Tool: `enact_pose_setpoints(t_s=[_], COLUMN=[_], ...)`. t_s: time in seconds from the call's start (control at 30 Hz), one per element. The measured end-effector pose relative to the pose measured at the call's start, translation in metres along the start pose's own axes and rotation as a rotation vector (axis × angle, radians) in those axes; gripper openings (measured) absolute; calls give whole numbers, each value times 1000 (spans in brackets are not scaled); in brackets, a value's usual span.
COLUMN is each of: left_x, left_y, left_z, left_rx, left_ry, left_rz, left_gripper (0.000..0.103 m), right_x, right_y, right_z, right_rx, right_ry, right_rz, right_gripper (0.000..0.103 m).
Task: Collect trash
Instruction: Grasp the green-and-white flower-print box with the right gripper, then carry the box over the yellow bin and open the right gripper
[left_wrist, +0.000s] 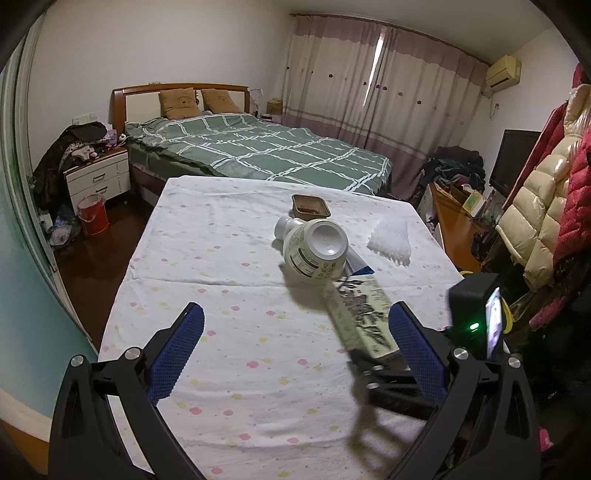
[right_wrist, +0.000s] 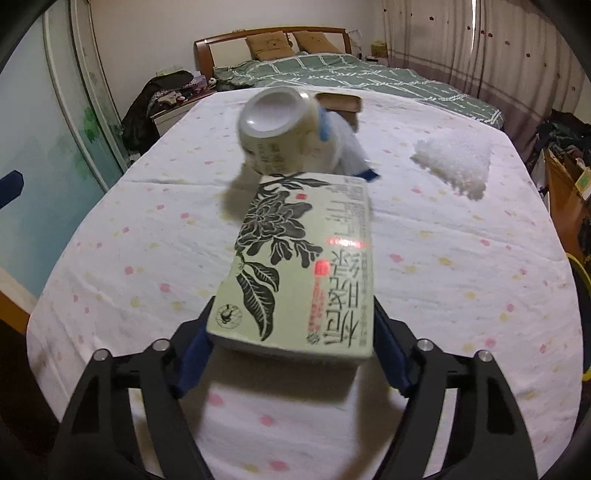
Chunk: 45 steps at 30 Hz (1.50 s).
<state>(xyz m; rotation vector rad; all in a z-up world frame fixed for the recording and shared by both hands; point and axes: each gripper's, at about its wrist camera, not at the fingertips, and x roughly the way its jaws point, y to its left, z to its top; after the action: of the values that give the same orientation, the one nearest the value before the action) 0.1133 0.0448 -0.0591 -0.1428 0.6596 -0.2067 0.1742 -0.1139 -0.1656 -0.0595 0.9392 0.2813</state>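
The right tool (right_wrist: 291, 354) is straddling the near end of a pale green carton (right_wrist: 303, 266) printed with a dark flower, its blue pads (right_wrist: 192, 363) sitting at the two long sides. The jaws are standing fairly wide, about the carton's width. Whether the pads are truly pressing on it I cannot tell, though the shadow under the carton's near end suggests it is being lifted off the cloth. The carton is lying near the middle of the bench (right_wrist: 461, 280), running lengthwise toward the far edge, its far end touching a white jar (right_wrist: 280, 133) tipped on its side. Behind the jar a small brown tray (right_wrist: 341, 103) is sitting near the far edge, and a white crumpled wrapper (right_wrist: 454, 166) is lying toward the far right corner.

The left tool (left_wrist: 295, 354) is hanging wide open over the near left part of the bench, with nothing between its pads.

The carton is probably light and thin-walled (likely empty), so it should dent under a hard squeeze. Its glossy sides may slip. Gripping across the narrow width, nearer the middle than the end, should be keeping it from drooping. The jar looks rigid but round, so it is likely to roll if nudged.
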Motion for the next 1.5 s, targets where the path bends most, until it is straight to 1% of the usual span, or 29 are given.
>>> enact_pose_setpoints(t_s=[0.07, 0.2, 0.3, 0.47, 0.57, 0.8, 0.97, 1.1, 1.3, 1.4, 1.5], left_x=[0, 4, 8, 12, 14, 17, 21, 26, 35, 40, 46], left_y=[0, 1, -2, -13, -19, -23, -26, -29, -37, -43, -49], left_z=[0, 1, 2, 3, 4, 3, 3, 4, 5, 6, 7], left_rx=[-2, -9, -10, 11, 25, 31, 36, 41, 52, 59, 66], left_ry=[0, 4, 12, 17, 20, 31, 40, 51, 63, 71, 79], left_rz=[0, 7, 6, -3, -6, -13, -13, -13, -16, -16, -15], left_gripper=[98, 98, 98, 98, 98, 98, 98, 98, 98, 98, 98], right_x=[-12, -45, -65, -94, -105, -116, -124, -135, -149, -146, -131], right_y=[-16, -41, -51, -65, -72, -88, -114, -150, -229, -270, -312], right_z=[-4, -9, -10, -6, -4, -2, 1, 1, -3, -8, -15], right_rx=[15, 14, 15, 28, 47, 85, 132, 201, 328, 393, 459], right_ry=[-19, -87, -119, -161, -173, -190, -214, -239, -270, -252, -203], right_rz=[8, 23, 27, 77, 99, 87, 34, -24, -198, -279, -338], right_gripper=[72, 70, 70, 69, 69, 68, 68, 68, 69, 69, 69])
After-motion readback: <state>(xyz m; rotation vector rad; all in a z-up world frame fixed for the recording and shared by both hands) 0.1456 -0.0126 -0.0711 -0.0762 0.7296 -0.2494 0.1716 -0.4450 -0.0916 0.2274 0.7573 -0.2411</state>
